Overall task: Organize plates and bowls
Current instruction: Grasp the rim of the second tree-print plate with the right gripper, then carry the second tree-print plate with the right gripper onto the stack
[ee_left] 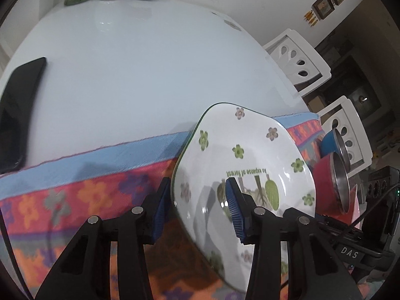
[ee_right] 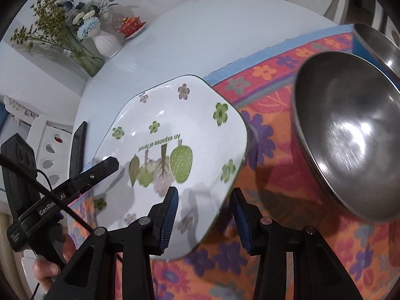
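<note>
Ceramic, white and square with rounded corners, the plate [ee_left: 240, 165] is tilted up off the cloth [ee_left: 87, 175] with both claws straddling its edges: the left claw [ee_left: 197, 212] has one blue pad under the rim and the other over the printed face, and the right claw [ee_right: 203, 218] brackets the near corner the same way. Neither pair of pads visibly presses on the glaze; a gap shows on each side, so both claws look spread around the rim, not pinching it. To do this step well, I judge the pads should close squarely on the rim before any lift, with the two grips kept level so the glossy plate does not slide out. Its likely destination cannot be told from these views. Close on the right stand two steel-lined bowls, a red bowl [ee_left: 330, 187] and a blue bowl [ee_left: 333, 142] behind it, both tipped toward the plate; swinging the plate that way risks knocking them. A phone [ee_left: 20, 110] lies on the bare desk [ee_left: 137, 62] well to the left, and a white vase [ee_right: 106, 42], a glass vase of flowers [ee_right: 75, 50] and a red lidded cup [ee_right: 132, 26] sit at the far edge, out of the way. White chairs [ee_left: 297, 60] stand beyond the desk.
</note>
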`<state>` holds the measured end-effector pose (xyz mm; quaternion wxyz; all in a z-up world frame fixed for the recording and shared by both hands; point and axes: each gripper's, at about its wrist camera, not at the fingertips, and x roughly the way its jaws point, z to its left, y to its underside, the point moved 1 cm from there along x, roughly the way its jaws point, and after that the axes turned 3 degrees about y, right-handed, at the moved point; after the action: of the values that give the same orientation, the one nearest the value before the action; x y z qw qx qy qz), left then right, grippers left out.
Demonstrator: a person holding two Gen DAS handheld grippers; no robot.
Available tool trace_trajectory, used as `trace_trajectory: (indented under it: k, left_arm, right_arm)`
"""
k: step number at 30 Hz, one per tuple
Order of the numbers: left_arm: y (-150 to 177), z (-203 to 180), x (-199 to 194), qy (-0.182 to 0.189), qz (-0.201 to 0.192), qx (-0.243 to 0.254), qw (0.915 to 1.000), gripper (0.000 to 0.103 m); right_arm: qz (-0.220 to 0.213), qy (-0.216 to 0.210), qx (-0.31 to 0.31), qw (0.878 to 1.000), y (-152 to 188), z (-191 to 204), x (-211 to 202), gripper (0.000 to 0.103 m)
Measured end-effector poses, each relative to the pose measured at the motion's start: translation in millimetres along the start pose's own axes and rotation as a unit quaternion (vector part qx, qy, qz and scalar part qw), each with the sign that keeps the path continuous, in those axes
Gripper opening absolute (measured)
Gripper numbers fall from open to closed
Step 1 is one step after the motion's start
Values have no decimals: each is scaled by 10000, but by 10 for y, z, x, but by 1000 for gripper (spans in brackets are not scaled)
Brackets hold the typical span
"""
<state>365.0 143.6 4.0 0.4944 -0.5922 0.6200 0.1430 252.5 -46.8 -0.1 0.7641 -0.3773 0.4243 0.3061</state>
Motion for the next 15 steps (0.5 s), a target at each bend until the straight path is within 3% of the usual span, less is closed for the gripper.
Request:
trace_trajectory:
  k: [5, 15]
  left_arm:
    - [-89, 50, 88, 412, -47, -114, 9991, 40]
    - [109, -30, -98, 232, -235, 328, 9989, 40]
  right_arm:
    - [-153, 11, -318, 9994, -83, 68, 86, 40]
    - [-287, 82, -1075, 9938, -32, 158, 93, 40]
